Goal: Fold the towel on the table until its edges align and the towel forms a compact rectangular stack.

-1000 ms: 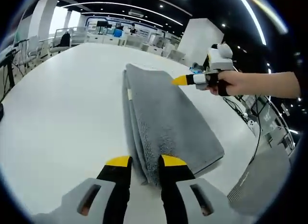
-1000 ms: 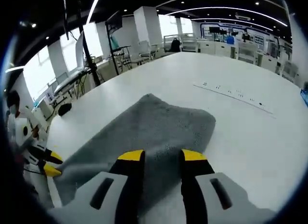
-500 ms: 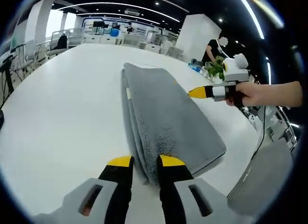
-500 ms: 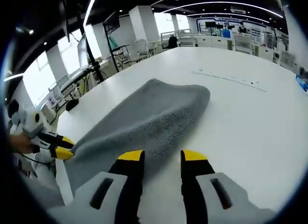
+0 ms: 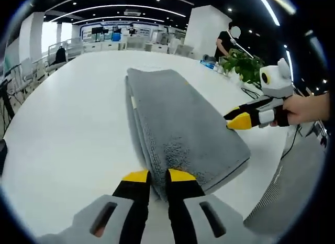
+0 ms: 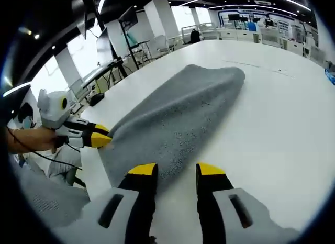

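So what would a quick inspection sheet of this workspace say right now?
Surface: white table, large and smooth.
Job's things: grey towel, folded into a long layered stack, lying flat.
Clutter: nothing seen on the table beside the towel.
Grippers: left gripper with jaws nearly closed at the towel's near folded end, whether it pinches the cloth I cannot tell; right gripper with jaws apart, holding nothing, beside the towel's long edge.
Cables: dark cables hang past the table edge.
Surroundings: open hall with ceiling light strips, a green plant, chairs, a person standing far off.
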Motion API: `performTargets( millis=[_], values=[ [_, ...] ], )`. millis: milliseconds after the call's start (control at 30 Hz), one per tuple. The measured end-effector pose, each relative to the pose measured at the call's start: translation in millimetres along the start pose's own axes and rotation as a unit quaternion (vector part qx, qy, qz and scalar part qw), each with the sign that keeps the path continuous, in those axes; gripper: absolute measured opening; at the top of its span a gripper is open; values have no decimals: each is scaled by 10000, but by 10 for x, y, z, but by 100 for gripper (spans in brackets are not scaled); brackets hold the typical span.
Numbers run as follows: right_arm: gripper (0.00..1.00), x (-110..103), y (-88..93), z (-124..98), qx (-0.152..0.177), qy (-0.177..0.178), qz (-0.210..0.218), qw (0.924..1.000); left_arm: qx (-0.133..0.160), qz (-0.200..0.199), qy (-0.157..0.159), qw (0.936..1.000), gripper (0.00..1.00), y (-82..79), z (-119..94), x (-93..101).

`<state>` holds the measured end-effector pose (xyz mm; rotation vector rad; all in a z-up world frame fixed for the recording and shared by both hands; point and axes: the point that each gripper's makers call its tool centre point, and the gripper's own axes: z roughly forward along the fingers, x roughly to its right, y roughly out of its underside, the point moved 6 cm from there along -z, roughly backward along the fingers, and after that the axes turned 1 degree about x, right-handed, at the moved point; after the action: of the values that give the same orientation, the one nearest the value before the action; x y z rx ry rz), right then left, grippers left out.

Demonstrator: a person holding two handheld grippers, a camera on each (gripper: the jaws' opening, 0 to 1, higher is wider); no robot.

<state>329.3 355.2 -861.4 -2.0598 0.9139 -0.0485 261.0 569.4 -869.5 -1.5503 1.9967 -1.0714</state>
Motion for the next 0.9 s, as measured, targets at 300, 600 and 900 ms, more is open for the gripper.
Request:
performTargets(
  millis=[300,600,900],
  values=[
    [22,-190,189,-120,119,-140,506,9985,67,-26,-60,10000,9,7,45,-35],
    [20,-260,318,-70,-55,73,568,9983,194,4,15,9998,9,27,65,-61],
    [8,-310,307,12,-128,90,480,9987,208,-202,-1,9996,9,18,66,-38]
  ],
)
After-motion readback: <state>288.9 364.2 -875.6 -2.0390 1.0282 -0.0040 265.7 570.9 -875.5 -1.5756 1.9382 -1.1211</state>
